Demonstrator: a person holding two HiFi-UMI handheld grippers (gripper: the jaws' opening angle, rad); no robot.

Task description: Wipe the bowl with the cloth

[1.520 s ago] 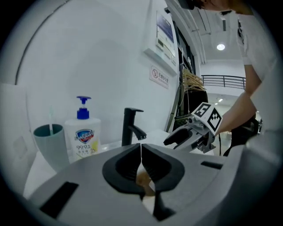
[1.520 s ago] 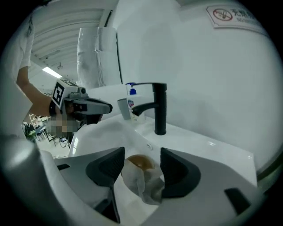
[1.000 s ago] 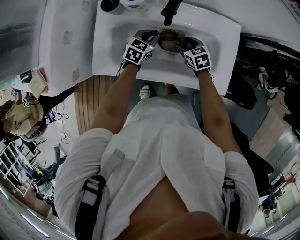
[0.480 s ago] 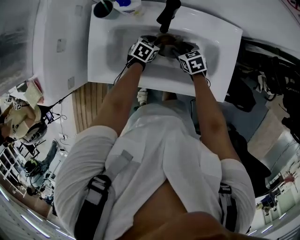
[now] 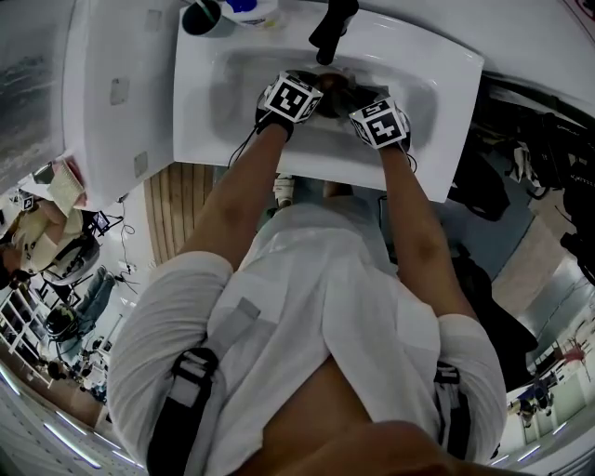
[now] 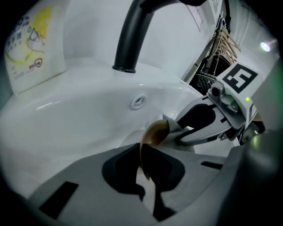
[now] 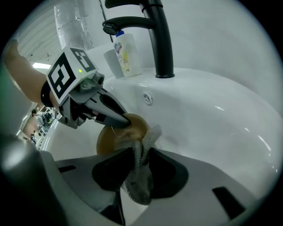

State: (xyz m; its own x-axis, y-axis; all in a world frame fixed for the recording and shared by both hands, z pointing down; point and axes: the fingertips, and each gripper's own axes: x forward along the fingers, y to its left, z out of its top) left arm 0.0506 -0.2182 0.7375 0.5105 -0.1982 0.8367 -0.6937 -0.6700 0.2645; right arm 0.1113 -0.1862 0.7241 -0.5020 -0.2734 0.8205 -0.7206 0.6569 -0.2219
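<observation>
Head view: the left gripper (image 5: 316,90) and right gripper (image 5: 355,99) meet tip to tip low in the white sink (image 5: 437,70), under the black faucet (image 5: 331,23); what sits between them is too dark to read here.

Left gripper view: the left gripper (image 6: 142,152) is clenched on the rim of the brown bowl (image 6: 154,132), held on edge above the basin; the cloth (image 6: 171,126) lies against the bowl at the other gripper's tip.

Right gripper view: the right gripper (image 7: 138,154) is closing its jaws with the grey cloth pinched between them, the free end pressed to the bowl; a bottle (image 7: 126,53) and a cup (image 7: 112,62) stand on the sink's ledge beside the faucet.

Risk: the bowl hangs by its thin rim alone, so a hard wipe could twist it loose and drop it into the basin; the cloth is bunched narrow, so it may slip from the jaws or miss patches.

Count: one bowl; one cloth; two grippers; one faucet; one bottle; one cup.
</observation>
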